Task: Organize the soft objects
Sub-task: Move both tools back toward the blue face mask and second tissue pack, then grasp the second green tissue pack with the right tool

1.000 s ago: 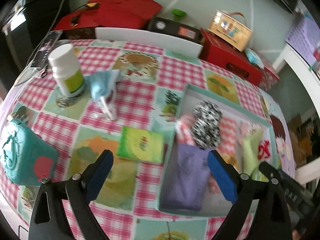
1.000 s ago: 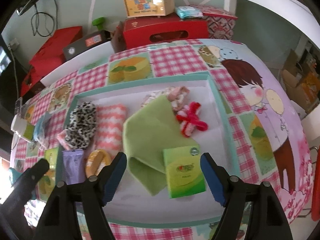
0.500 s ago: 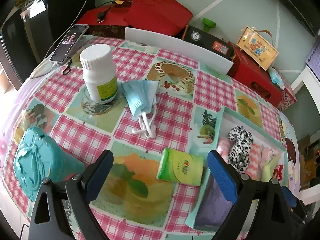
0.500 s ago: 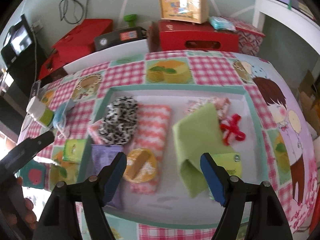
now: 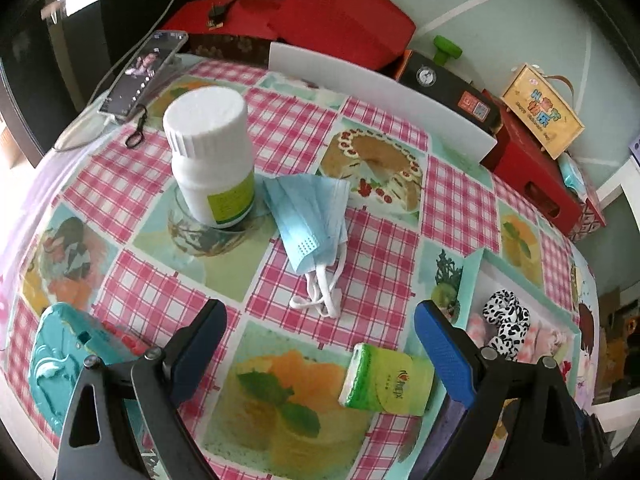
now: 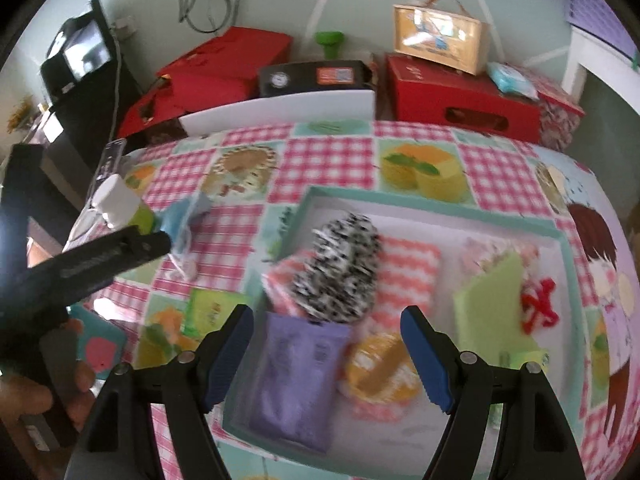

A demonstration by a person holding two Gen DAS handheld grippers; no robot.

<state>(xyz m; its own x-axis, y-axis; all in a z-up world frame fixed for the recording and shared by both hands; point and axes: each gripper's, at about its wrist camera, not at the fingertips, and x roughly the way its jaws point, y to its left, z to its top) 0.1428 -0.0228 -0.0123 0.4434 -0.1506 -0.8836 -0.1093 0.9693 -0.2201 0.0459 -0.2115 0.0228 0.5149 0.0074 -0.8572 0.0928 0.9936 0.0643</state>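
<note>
My left gripper (image 5: 320, 356) hangs open and empty over the checked tablecloth. A green tissue pack (image 5: 386, 380) lies on the cloth just inside its right finger, and a folded blue face mask (image 5: 310, 222) lies further ahead. My right gripper (image 6: 326, 354) stands open and empty above the teal-rimmed tray (image 6: 432, 202), over a purple pouch (image 6: 294, 380) and a yellow round item (image 6: 380, 370). The tray also holds a black-and-white fuzzy piece (image 6: 340, 268), a pink zigzag cloth (image 6: 408, 276), a green cloth (image 6: 496, 308) and a red bow (image 6: 538, 306).
A white pill bottle (image 5: 212, 156) stands left of the mask. A teal pouch (image 5: 60, 360) lies at the near left table edge, a phone (image 5: 142, 76) at the far left. Red boxes (image 6: 460, 98) and a black case (image 6: 316, 76) crowd behind the table. A hand (image 6: 44, 394) holds the left gripper.
Both grippers have slid left across the table. The left one left the tray and now faces the mask and bottle. The right one moved from the green cloth to over the purple pouch.
</note>
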